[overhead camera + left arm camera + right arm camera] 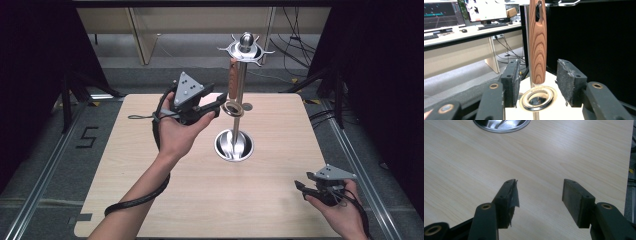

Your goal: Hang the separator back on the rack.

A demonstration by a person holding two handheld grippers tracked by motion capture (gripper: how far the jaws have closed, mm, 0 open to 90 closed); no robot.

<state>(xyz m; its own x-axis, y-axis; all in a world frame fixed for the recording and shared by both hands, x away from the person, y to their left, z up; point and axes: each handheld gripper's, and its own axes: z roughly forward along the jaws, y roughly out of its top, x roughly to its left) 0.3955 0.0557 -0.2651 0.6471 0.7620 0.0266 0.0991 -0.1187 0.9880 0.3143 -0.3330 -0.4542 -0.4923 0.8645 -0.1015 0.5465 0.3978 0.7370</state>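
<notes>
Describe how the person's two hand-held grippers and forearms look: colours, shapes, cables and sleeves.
Each hand-held gripper, left and right, is black with two jaws, brass-coloured rivets and a grey three-cornered plate; the left plate has black dots. A black cable trails along the left forearm. No sleeves are visible.

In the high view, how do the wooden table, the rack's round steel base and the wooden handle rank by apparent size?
1. wooden table
2. round steel base
3. wooden handle
The last two look close: the handle is long but thin, so their order is unsure.
</notes>
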